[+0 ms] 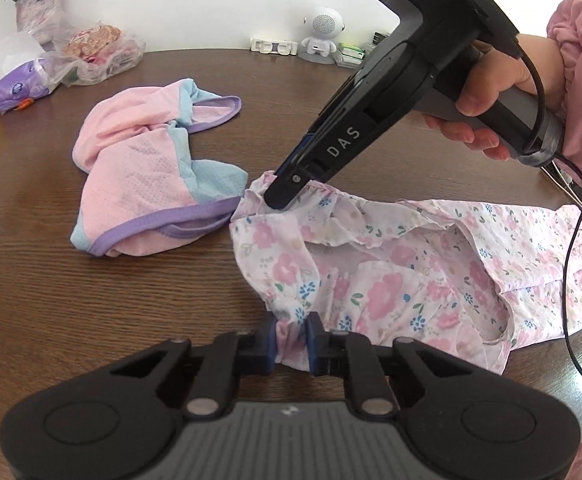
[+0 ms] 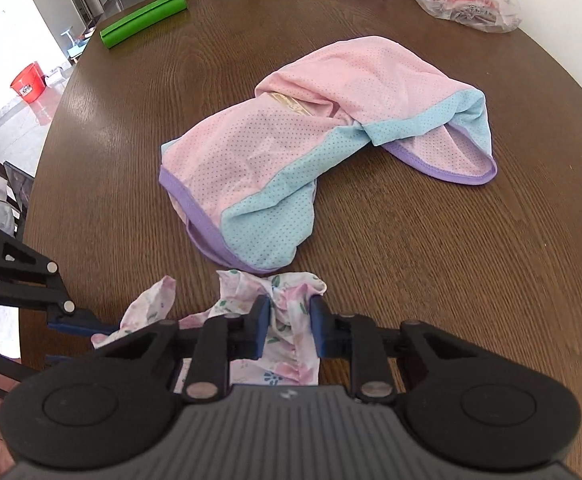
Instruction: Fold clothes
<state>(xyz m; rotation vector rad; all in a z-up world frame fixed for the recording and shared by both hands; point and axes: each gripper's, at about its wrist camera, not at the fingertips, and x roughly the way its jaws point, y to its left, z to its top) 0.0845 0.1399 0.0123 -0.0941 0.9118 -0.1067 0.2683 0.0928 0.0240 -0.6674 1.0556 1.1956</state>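
Note:
A white garment with pink and blue flowers [image 1: 391, 280] lies crumpled on the brown wooden table [image 1: 91, 300]. My left gripper [image 1: 291, 344] is shut on a bunched edge of it at the near side. My right gripper [image 1: 279, 200], held by a hand in a pink sleeve, pinches the far corner of the same floral garment [image 2: 287, 320]; in the right wrist view its blue pads [image 2: 261, 328] clamp the cloth. A pink, blue and purple mesh garment [image 1: 147, 184] lies rumpled just beyond, also the mesh garment [image 2: 311, 148].
At the table's back edge stand a vase [image 1: 39, 12], a plastic bag of snacks [image 1: 99, 56], a purple tissue pack [image 1: 19, 88] and a small white robot figure [image 1: 323, 36]. A green roll [image 2: 143, 20] lies far left. A cable [image 1: 571, 280] trails over the floral cloth.

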